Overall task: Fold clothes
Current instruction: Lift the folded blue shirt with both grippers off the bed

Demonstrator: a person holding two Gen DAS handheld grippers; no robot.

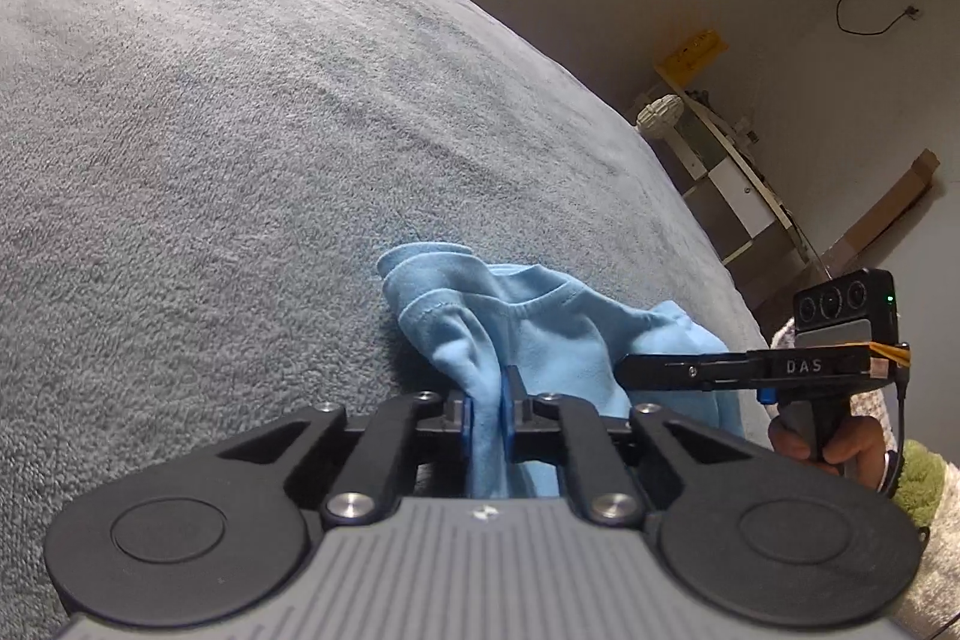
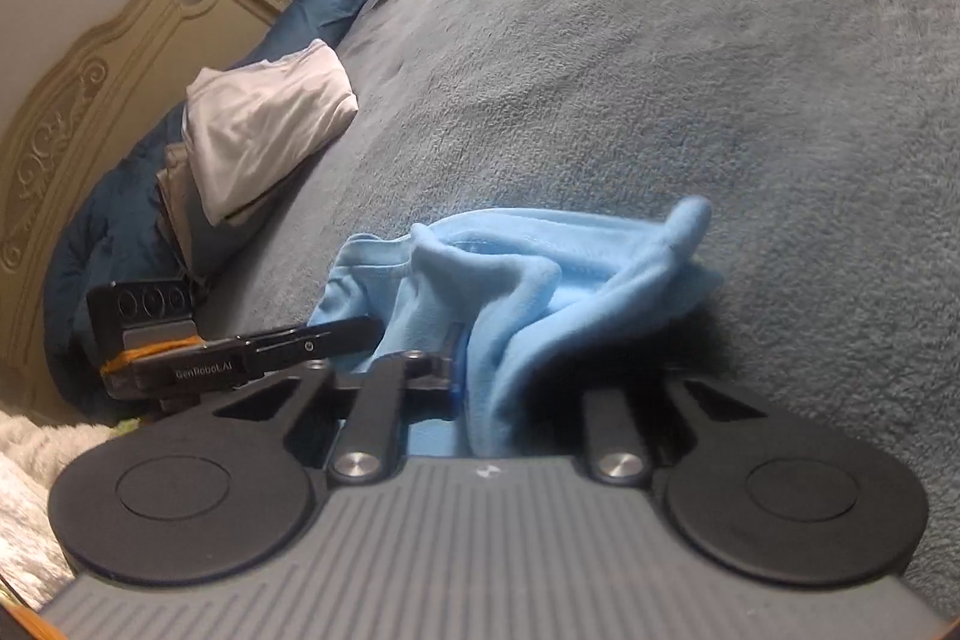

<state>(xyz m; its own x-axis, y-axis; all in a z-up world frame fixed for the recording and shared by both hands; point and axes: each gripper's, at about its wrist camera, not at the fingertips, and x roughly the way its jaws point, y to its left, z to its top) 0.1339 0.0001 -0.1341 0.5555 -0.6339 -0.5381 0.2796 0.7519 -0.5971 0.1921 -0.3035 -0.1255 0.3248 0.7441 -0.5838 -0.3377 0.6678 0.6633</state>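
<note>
Crumpled light-blue cotton T-shirt (image 1: pixel 540 334): bunched on the grey fleece blanket (image 1: pixel 240 130), directly ahead of both tools. Left gripper (image 1: pixel 487 421) and right gripper (image 2: pixel 480 388) each pinch a fabric fold, apparently to lift and spread it.

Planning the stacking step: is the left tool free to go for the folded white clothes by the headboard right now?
Probably not: the left tool is shut on the blue shirt. The white clothes lie far across the blanket.

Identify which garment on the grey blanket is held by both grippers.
The crumpled light blue garment; the folded white garment lies apart, untouched, near the headboard.
</note>
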